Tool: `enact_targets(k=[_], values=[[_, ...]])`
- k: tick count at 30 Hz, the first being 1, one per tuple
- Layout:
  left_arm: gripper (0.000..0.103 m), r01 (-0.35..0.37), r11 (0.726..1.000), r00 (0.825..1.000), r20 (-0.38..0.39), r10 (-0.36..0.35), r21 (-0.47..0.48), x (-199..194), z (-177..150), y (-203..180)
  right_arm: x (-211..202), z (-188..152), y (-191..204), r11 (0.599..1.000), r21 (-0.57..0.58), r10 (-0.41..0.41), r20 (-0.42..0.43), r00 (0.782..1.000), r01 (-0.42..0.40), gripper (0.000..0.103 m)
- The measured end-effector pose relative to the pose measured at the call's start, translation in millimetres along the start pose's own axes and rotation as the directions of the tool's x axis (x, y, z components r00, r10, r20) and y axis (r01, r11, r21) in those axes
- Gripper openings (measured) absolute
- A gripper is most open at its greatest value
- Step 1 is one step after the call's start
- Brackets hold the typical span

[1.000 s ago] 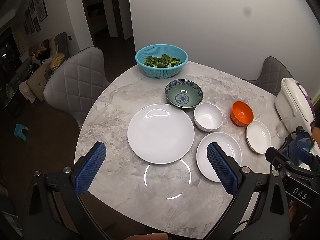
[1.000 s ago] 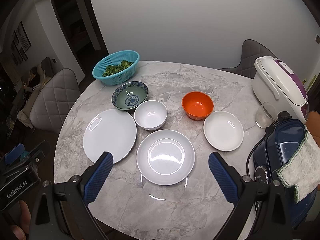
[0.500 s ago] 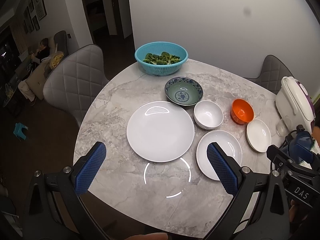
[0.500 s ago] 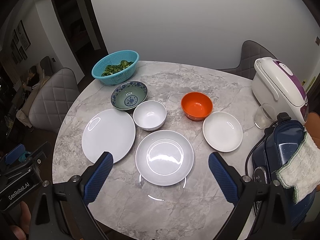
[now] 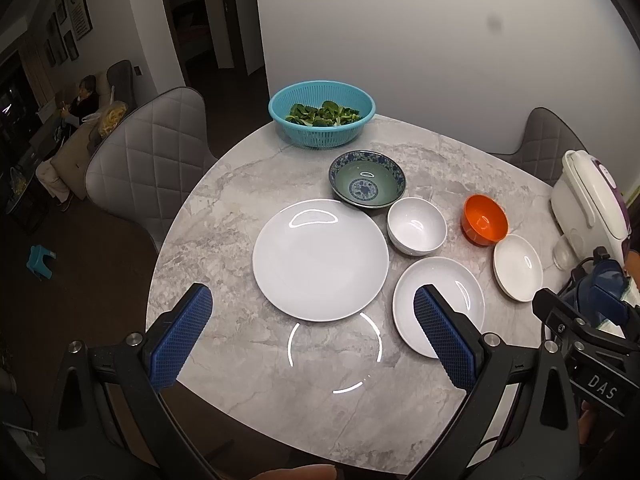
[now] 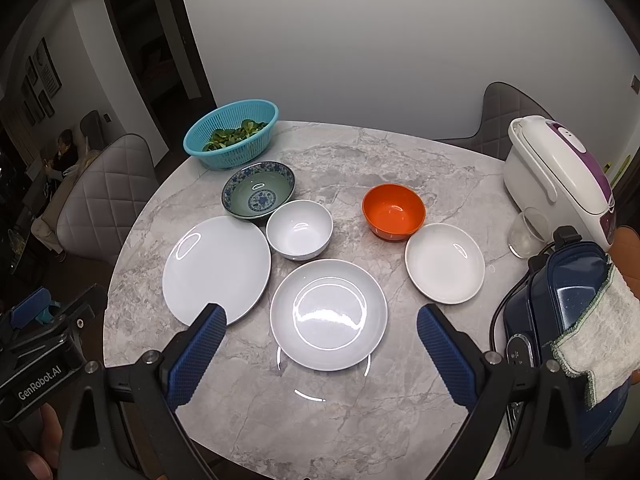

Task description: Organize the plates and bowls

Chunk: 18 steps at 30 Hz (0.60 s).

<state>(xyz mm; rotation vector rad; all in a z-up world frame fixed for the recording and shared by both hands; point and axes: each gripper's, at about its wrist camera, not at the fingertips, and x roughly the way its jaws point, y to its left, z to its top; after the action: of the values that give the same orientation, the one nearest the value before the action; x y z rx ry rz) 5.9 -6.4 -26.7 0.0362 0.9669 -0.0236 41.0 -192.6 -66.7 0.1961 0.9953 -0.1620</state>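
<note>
On the round marble table (image 5: 224, 200) (image 6: 360, 152) lie a large white plate (image 5: 320, 258) (image 6: 216, 268), a medium white plate (image 5: 438, 300) (image 6: 328, 314), a small white dish (image 5: 518, 268) (image 6: 444, 262), a white bowl (image 5: 416, 226) (image 6: 299, 229), an orange bowl (image 5: 484, 219) (image 6: 393, 211) and a blue-patterned green bowl (image 5: 367, 184) (image 6: 258, 191). My left gripper (image 5: 308, 312) is open and empty, above the near edge of the large plate. My right gripper (image 6: 322, 332) is open and empty, above the medium plate.
A teal basket of greens (image 5: 322, 118) (image 6: 231, 133) stands at the far side. A white rice cooker (image 6: 560, 176), a glass (image 6: 526, 232) and a dark blue appliance with a cloth (image 6: 576, 312) stand at the right. Grey chairs (image 5: 148, 156) surround the table.
Both grippers have shifted slightly; the dishes sit a little lower and closer in both views. No dish has moved on the table.
</note>
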Motion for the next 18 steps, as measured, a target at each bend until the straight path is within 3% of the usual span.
enact_targets(k=[18], values=[[0.102,0.002,1.000,1.000,-0.002,-0.002,0.002,1.8,-4.5,-2.5,0.3,-1.5,0.2,1.000,-0.002,-0.001,0.000,1.000,0.001,0.098]])
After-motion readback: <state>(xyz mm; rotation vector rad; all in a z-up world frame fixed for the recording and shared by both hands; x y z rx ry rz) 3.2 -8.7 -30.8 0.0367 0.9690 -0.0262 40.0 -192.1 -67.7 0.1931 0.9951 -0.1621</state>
